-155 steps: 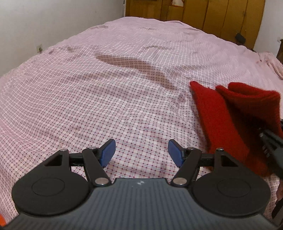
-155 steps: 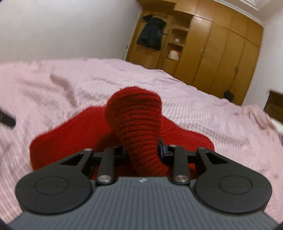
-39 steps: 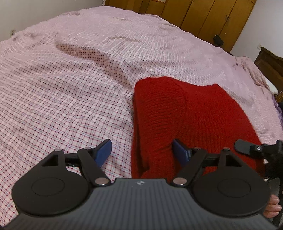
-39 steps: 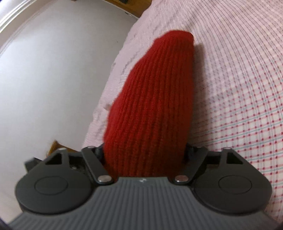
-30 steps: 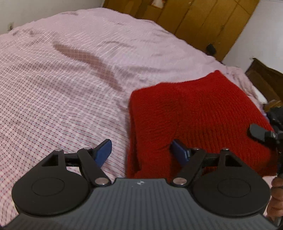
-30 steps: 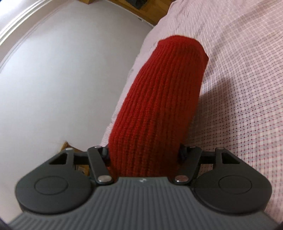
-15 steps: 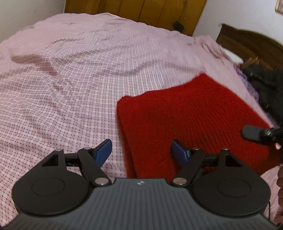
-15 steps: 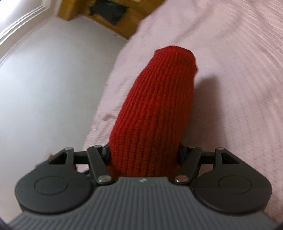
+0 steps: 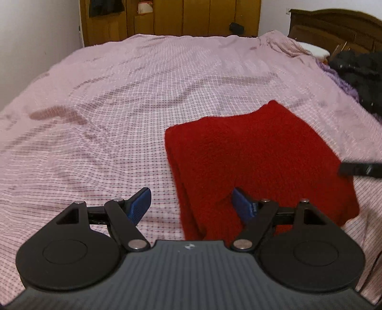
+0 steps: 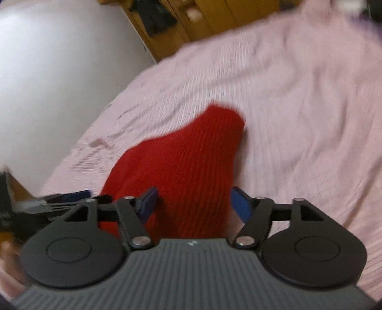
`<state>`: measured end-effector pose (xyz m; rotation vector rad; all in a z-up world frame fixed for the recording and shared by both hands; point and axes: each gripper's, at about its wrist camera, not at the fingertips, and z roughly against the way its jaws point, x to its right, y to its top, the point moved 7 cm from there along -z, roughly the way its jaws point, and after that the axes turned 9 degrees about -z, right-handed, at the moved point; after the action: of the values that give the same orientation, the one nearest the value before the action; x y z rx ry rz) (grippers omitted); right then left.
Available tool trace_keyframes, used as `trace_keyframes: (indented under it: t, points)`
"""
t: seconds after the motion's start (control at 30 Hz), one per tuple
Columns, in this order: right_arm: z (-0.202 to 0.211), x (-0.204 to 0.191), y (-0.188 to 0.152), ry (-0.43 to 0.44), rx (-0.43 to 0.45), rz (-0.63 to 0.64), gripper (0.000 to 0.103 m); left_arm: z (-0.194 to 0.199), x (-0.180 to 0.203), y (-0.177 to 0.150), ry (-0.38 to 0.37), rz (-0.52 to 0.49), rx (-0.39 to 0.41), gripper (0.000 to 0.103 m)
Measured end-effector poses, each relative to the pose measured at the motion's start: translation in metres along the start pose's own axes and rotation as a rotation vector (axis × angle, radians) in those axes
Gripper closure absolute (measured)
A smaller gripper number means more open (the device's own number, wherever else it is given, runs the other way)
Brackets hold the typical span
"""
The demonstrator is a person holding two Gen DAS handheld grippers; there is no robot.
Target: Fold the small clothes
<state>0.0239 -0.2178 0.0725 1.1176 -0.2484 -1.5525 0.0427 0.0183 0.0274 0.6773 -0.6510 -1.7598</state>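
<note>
A red knitted garment (image 9: 257, 157) lies folded flat on the pink checked bedsheet (image 9: 119, 114). My left gripper (image 9: 191, 202) is open, its blue pads wide apart, with the garment's near left edge between them and its right pad (image 9: 243, 204) over the red knit. My right gripper (image 10: 193, 202) is open over the same garment (image 10: 186, 167); the knit lies between its spread fingers. The right view is blurred. A tip of the right gripper shows at the right edge of the left wrist view (image 9: 358, 168).
Wooden wardrobes (image 9: 172, 16) stand beyond the bed's far end. A dark wooden headboard (image 9: 334, 26) and a pile of dark and purple clothes (image 9: 358, 71) are at the right. A white wall (image 10: 59, 59) runs along the bed's left side.
My right gripper has opened and let go of the red garment, which now lies flat on the bed. The left gripper's view has swung right, toward the headboard.
</note>
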Motion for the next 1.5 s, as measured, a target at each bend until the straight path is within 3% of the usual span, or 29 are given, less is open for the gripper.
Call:
trace_keyframes:
  t: [0.03,0.1,0.27,0.5,0.57,0.63,0.7,0.8,0.9,1.13,1.23,1.5]
  points:
    - [0.001,-0.001,0.002,-0.003,0.004,0.019,0.056,-0.001,0.0,-0.002,0.009,-0.008,-0.002,0.022]
    - [-0.005,0.0,-0.001,0.019,-0.034,0.027,0.066,-0.002,0.001,-0.004,0.018,-0.011,-0.008,0.022]
    - [-0.027,-0.005,-0.015,-0.009,-0.064,0.083,0.068,-0.016,-0.004,-0.01,0.041,-0.016,-0.023,0.018]
    - [-0.013,-0.011,-0.021,-0.028,-0.035,0.076,0.066,-0.009,-0.009,-0.011,0.023,0.049,-0.014,0.016]
    - [-0.004,-0.011,-0.021,-0.043,-0.027,0.06,0.062,0.002,-0.008,-0.011,0.016,0.064,-0.008,0.016]
    - [0.007,-0.014,-0.024,-0.058,-0.016,0.059,0.042,0.014,-0.006,-0.012,0.008,0.069,-0.005,0.017]
    - [0.018,-0.019,-0.029,-0.076,-0.007,0.081,0.031,0.026,-0.002,-0.014,0.002,0.068,0.0,0.016]
    - [0.027,-0.024,-0.042,-0.12,-0.03,0.121,0.029,0.037,0.004,-0.021,0.0,0.07,-0.006,0.015]
    - [0.027,-0.024,-0.058,-0.164,-0.063,0.135,0.021,0.041,0.013,-0.033,-0.016,0.07,-0.028,0.01]
    - [0.009,-0.011,-0.09,-0.275,-0.135,0.161,0.021,0.015,0.04,-0.066,-0.04,0.054,-0.14,0.01]
    - [-0.003,-0.002,-0.098,-0.315,-0.158,0.157,0.021,0.004,0.049,-0.073,-0.023,0.047,-0.149,0.01]
    - [-0.022,0.003,-0.102,-0.319,-0.163,0.123,0.008,-0.012,0.052,-0.069,0.03,0.061,-0.143,0.005]
